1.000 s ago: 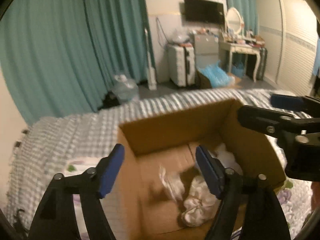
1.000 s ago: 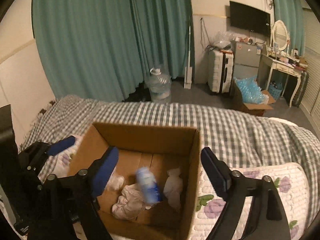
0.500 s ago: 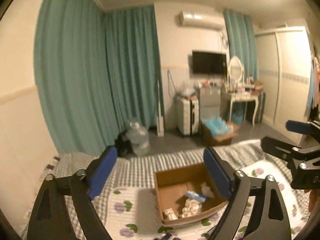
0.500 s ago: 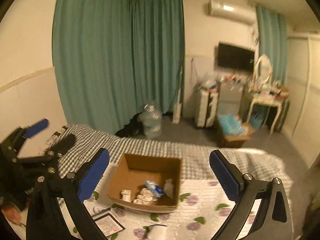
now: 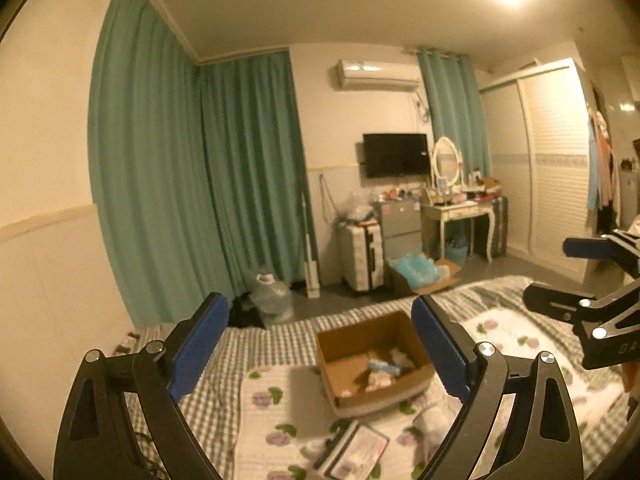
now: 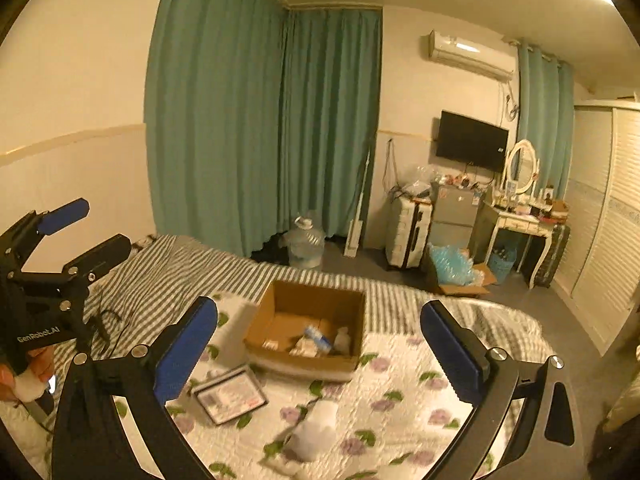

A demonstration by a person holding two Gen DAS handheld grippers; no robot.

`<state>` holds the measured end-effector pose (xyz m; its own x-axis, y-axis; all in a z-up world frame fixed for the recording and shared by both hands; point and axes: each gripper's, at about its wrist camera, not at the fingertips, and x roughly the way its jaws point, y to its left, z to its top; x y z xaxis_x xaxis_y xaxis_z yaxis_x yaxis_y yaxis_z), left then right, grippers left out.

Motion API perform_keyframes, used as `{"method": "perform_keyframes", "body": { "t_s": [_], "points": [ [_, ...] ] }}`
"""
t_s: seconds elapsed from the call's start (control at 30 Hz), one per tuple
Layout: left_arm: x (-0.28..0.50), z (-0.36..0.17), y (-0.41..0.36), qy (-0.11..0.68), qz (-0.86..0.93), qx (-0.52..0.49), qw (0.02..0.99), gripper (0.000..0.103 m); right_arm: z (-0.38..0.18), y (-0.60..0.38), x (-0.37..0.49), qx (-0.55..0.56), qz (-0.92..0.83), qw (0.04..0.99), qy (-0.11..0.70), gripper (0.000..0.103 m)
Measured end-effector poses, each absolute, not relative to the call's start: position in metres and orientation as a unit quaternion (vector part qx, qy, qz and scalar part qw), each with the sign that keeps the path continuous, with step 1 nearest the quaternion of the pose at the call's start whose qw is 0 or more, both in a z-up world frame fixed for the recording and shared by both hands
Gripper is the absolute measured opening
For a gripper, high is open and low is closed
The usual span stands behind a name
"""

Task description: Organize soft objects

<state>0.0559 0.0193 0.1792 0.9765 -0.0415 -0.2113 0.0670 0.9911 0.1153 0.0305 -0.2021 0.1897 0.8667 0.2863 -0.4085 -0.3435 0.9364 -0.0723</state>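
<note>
On the bed, your open brown cardboard box (image 6: pixel 308 326) holds several soft pieces; one white bundle (image 6: pixel 316 432) lies outside on the floral quilt (image 6: pixel 408 396). Left tongs (image 5: pixel 316 354) and right tongs (image 6: pixel 318 354) gape, empty.

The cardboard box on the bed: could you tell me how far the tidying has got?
Done: the cardboard box already holds several pale soft items and a blue-and-white pack. In hand: nothing; the left gripper and right gripper are both open and empty. Left: a white soft item and a flat framed card lie on the floral quilt.
</note>
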Motion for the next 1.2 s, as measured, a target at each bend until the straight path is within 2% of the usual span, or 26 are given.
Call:
{"method": "perform_keyframes", "body": {
  "t_s": [0.2, 0.27, 0.5, 0.7, 0.87, 1.0, 1.07, 1.2],
  "points": [
    [0.056, 0.125, 0.027, 0.170, -0.028, 0.029, 0.985, 0.094, 0.114, -0.187, 0.030, -0.099, 0.166, 0.947, 0.258, 0.102],
    [0.064, 0.096, 0.029, 0.207, -0.028, 0.011, 0.978, 0.094, 0.078, -0.183, 0.037, -0.105, 0.173, 0.935, 0.292, 0.102],
    [0.067, 0.008, 0.023, 0.264, -0.020, 0.017, 0.964, 0.094, -0.034, -0.185, 0.065, -0.097, 0.188, 0.885, 0.414, 0.102],
    [0.072, -0.050, 0.021, 0.308, -0.026, 0.032, 0.950, 0.094, -0.091, -0.172, 0.082, -0.120, 0.180, 0.848, 0.484, 0.102],
    [0.079, -0.076, 0.028, 0.328, -0.016, 0.024, 0.944, 0.094, -0.127, -0.158, 0.091, -0.160, 0.178, 0.818, 0.523, 0.098],
    [0.091, -0.098, 0.043, 0.371, -0.024, -0.008, 0.928, 0.094, -0.148, -0.155, 0.098, -0.172, 0.176, 0.798, 0.550, 0.090],
    [0.098, -0.106, 0.050, 0.389, -0.018, -0.020, 0.921, 0.094, -0.155, -0.154, 0.102, -0.181, 0.171, 0.793, 0.556, 0.081],
    [0.102, -0.112, 0.054, 0.402, -0.023, -0.029, 0.915, 0.094, -0.165, -0.159, 0.109, -0.166, 0.168, 0.782, 0.576, 0.051]
  ]
}}
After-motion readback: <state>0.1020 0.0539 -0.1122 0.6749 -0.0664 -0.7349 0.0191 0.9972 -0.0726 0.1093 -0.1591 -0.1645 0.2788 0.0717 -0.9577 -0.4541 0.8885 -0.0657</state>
